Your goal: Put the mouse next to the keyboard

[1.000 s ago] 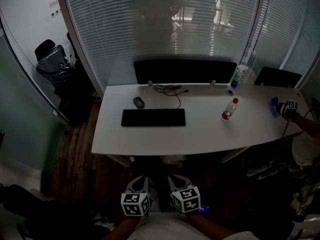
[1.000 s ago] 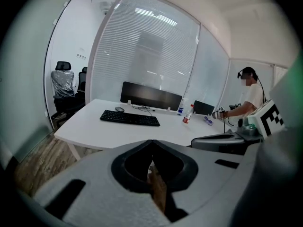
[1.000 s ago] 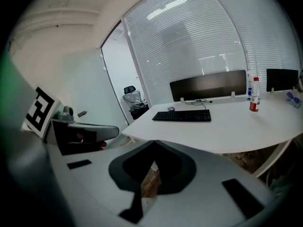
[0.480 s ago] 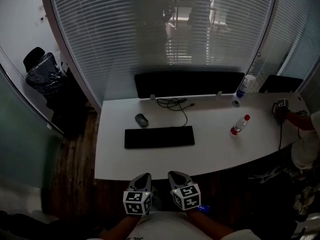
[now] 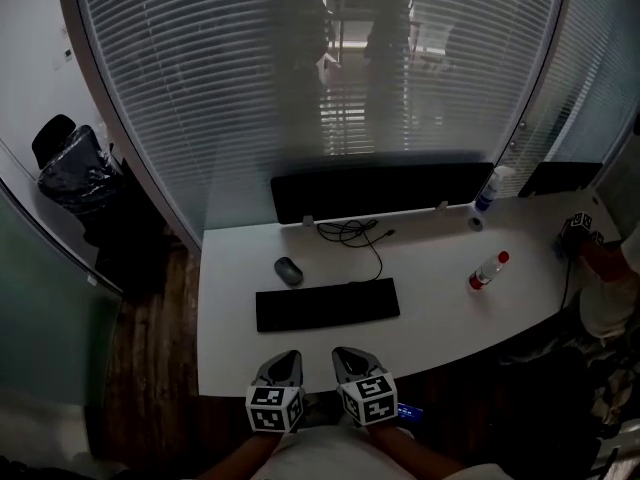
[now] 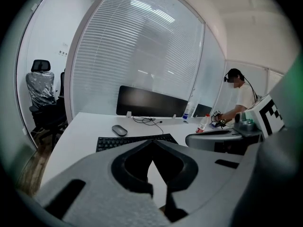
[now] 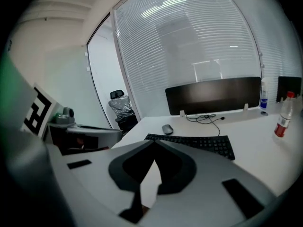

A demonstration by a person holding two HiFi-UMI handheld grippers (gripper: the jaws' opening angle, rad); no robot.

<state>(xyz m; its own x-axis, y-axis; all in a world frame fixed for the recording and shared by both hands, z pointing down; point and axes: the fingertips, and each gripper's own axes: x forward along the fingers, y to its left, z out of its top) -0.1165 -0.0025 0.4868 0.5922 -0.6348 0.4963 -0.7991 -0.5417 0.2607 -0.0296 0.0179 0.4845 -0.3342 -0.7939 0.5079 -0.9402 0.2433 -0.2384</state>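
A dark grey mouse [image 5: 289, 270] lies on the white table [image 5: 430, 308], just beyond the left end of the black keyboard [image 5: 327, 304] and a little apart from it. It shows in both gripper views too, as mouse [image 6: 120, 130] and mouse [image 7: 167, 129] beyond the keyboard [image 6: 135, 141] and keyboard [image 7: 194, 143]. My left gripper [image 5: 283, 366] and right gripper [image 5: 351, 361] hang side by side at the table's near edge, short of the keyboard. Both are shut with nothing between their tips, as left gripper [image 6: 152, 144] and right gripper [image 7: 154, 145] show.
A black monitor [image 5: 385, 188] stands at the table's back with a coiled cable [image 5: 355, 233] before it. A red-capped bottle [image 5: 488, 270] and a spray bottle [image 5: 487, 190] stand at the right. A person [image 6: 236, 98] works at the table's right end. An office chair [image 5: 70, 173] is left.
The table sits lower and nearer in the head view than before. Both grippers stay low, side by side and shut. The mouse and keyboard have not moved on the table.
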